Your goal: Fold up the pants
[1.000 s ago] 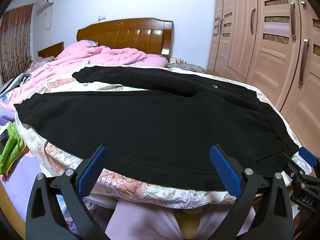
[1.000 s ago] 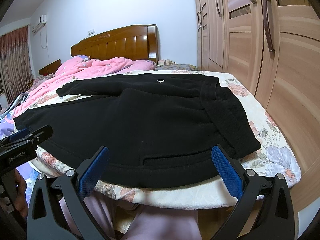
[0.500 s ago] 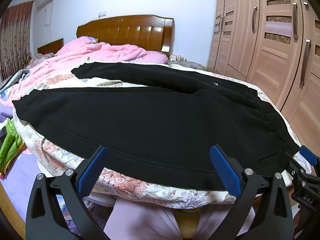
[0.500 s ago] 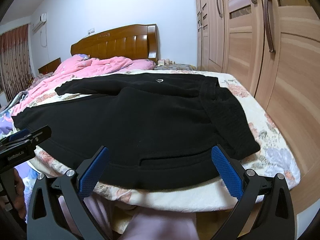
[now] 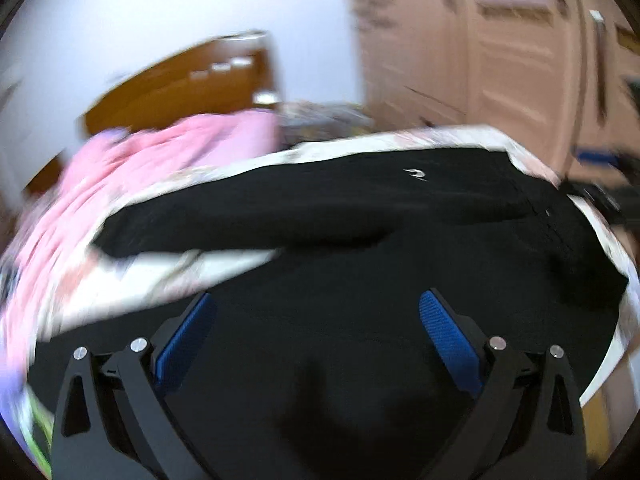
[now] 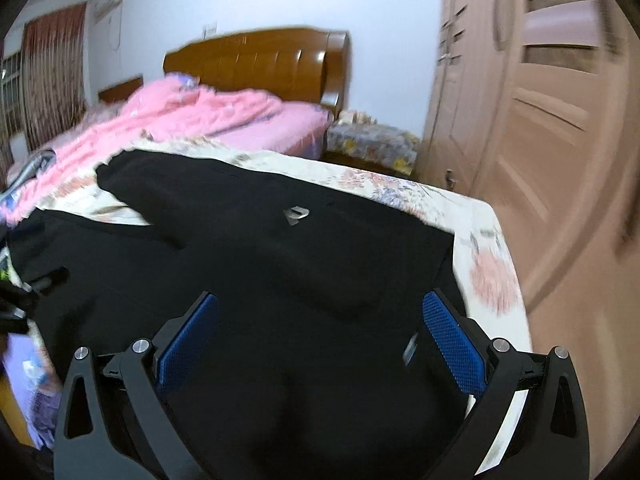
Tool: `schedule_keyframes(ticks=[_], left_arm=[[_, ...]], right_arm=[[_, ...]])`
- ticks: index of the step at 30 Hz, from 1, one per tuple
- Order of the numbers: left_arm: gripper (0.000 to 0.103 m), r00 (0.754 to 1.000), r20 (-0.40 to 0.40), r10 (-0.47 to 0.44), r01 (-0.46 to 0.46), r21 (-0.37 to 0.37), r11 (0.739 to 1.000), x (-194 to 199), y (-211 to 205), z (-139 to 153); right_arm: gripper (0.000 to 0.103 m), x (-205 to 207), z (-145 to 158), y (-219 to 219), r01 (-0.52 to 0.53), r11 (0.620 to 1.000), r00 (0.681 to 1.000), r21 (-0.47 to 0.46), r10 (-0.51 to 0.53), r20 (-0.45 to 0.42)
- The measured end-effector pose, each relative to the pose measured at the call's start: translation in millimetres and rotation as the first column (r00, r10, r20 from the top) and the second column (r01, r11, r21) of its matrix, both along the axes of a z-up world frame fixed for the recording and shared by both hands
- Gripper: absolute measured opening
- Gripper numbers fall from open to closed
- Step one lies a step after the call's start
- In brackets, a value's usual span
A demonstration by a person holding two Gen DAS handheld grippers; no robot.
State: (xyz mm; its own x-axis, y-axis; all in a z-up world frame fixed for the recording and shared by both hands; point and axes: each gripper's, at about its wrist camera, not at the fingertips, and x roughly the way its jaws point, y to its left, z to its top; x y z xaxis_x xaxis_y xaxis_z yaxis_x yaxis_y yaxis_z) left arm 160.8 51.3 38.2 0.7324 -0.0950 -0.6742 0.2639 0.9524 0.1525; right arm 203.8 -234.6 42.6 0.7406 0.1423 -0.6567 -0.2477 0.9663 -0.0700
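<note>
Black pants (image 6: 280, 272) spread flat on floral bedsheet (image 6: 488, 248) — left gripper (image 5: 316, 328) and right gripper (image 6: 320, 328) both wide open, empty, wardrobe (image 6: 540, 120) at two o'clock.

1 pants (image 6: 304, 264), 2 grippers (image 5: 316, 320)

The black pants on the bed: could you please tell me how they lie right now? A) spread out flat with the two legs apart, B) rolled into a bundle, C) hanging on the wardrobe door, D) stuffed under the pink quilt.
A: the black pants lie flat across the floral bedsheet, with a strip of sheet showing between the two legs.
</note>
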Motion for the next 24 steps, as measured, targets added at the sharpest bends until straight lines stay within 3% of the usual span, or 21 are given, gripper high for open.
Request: schedule_keyframes(ticks=[2, 4, 6, 8, 13, 16, 18, 19, 21, 24], left_arm=[[0.101, 0.992, -0.092, -0.081, 0.079, -0.025, 0.997, 55, 5, 5], [0.101, 0.983, -0.134, -0.129, 0.124, -0.051, 0.991, 98, 11, 7], [0.101, 0.961, -0.195, -0.197, 0.176, -0.123, 0.977, 150, 18, 4], [0.101, 0.942, -0.245, -0.231, 0.183, -0.203, 0.962, 196, 27, -2], [0.099, 0.905, -0.333, -0.267, 0.176, -0.279, 0.944, 275, 31, -25], [0.091, 0.877, -0.359, -0.321, 0.236, -0.261, 0.936, 304, 26, -39], [0.088, 0.855, -0.37, -0.363, 0.295, -0.228, 0.928, 315, 25, -45], [0.088, 0.847, -0.37, -0.382, 0.324, -0.21, 0.923, 318, 22, -48], [0.088, 0.827, -0.364, -0.428, 0.39, -0.175, 0.904, 323, 19, -49], [0.088, 0.795, -0.347, -0.498, 0.471, -0.165, 0.867, 330, 13, -45]], right_arm=[[0.099, 58, -10, -18, -0.013, 0.999, 0.997, 0.033, 0.016, -0.076], [0.099, 108, -26, -32, -0.003, 0.998, 0.988, 0.063, 0.013, -0.153], [0.099, 147, -41, -39, -0.024, 0.994, 0.975, 0.108, 0.047, -0.219], [0.099, 177, -52, -41, -0.042, 0.993, 0.965, 0.106, 0.068, -0.252], [0.096, 224, -72, -33, -0.13, 0.99, 0.934, 0.055, 0.141, -0.328], [0.083, 237, -83, -40, -0.174, 0.978, 0.906, 0.119, 0.206, -0.37], [0.047, 232, -82, -42, -0.23, 0.964, 0.895, 0.131, 0.263, -0.361], [0.041, 230, -82, -44, -0.233, 0.964, 0.894, 0.131, 0.266, -0.362], [0.015, 223, -78, -49, -0.245, 0.959, 0.898, 0.144, 0.28, -0.339], [0.011, 203, -60, -48, -0.26, 0.96, 0.927, 0.106, 0.279, -0.252]])
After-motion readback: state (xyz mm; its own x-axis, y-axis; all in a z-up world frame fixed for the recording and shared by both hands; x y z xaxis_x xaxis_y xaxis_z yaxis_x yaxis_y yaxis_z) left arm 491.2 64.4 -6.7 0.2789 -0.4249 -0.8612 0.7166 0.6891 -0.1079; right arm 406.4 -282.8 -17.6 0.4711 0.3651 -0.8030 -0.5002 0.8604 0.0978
